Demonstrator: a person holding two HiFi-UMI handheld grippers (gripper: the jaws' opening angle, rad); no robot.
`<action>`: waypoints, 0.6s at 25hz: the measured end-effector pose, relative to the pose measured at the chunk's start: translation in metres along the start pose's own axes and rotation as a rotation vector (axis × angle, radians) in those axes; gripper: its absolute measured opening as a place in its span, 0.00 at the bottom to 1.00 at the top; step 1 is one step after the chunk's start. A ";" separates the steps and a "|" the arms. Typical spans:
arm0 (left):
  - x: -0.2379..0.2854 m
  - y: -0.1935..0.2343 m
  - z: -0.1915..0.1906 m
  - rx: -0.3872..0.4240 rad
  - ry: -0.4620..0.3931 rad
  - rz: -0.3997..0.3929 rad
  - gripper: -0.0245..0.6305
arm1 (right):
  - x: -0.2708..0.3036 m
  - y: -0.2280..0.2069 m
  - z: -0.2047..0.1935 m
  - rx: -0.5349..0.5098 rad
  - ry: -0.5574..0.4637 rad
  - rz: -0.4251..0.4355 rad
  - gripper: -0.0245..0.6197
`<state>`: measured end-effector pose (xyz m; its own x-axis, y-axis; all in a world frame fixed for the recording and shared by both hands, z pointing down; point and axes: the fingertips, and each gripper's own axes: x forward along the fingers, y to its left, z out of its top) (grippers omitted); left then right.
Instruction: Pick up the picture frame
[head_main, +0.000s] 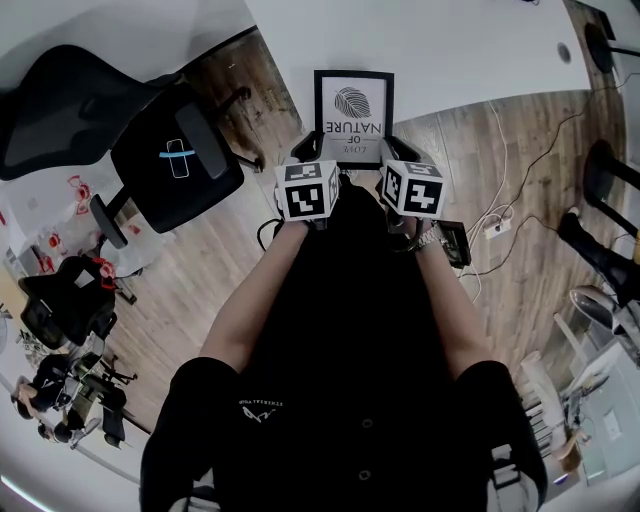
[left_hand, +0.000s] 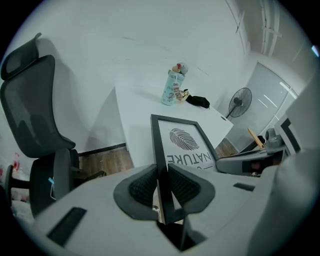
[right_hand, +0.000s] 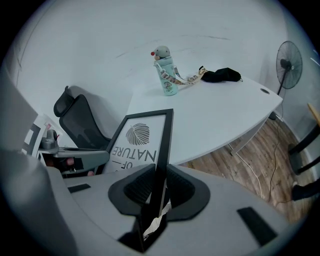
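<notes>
- Grip first: my left gripper (left_hand: 161, 186) pinches one side rail of the black-edged picture frame (left_hand: 182, 142) with the white leaf print, its ribbed pads pressed on both faces of the rail.
- My right gripper (right_hand: 158, 189) is clamped the same way on the opposite side rail.
- Held between the two grippers, the picture frame hangs in front of me at the near edge of the broad white table (head_main: 450, 50), its top tipped away from me so I read the print upside down.
- I judge it is already off the tabletop, so the grasp is done and I am in the lifting stage.
- The next move calls for even pressure on both rails. My hands must travel together, because the rails are thin and any twist between the grippers could let the frame slip.
- Further back on the table stands a teal bottle topped with a small plush toy (right_hand: 167, 77), with a crumpled black cloth (right_hand: 222, 75) beside it. Both are well apart from the frame.
- A black mesh office chair (head_main: 175, 160) sits to my left, and a black standing fan (right_hand: 289, 65) stands past the table's far end.
- White cables (head_main: 500, 225) trail over the wooden floor on my right.
- The table edge is the closest thing the frame could knock. Nothing else stands in the way.
</notes>
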<state>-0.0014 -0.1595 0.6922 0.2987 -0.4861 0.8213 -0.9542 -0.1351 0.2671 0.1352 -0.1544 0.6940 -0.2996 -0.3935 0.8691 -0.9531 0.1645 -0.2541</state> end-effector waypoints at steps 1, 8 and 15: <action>-0.003 -0.003 -0.002 0.005 -0.006 0.001 0.15 | -0.003 -0.001 -0.003 0.002 -0.005 0.000 0.14; -0.027 -0.012 -0.004 0.025 -0.075 0.014 0.15 | -0.026 0.004 -0.007 -0.013 -0.063 0.012 0.14; -0.054 -0.021 0.002 0.038 -0.148 0.037 0.15 | -0.051 0.012 0.000 -0.055 -0.130 0.021 0.14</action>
<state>0.0026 -0.1320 0.6409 0.2600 -0.6127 0.7463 -0.9653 -0.1460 0.2165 0.1392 -0.1318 0.6464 -0.3257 -0.5032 0.8005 -0.9439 0.2217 -0.2447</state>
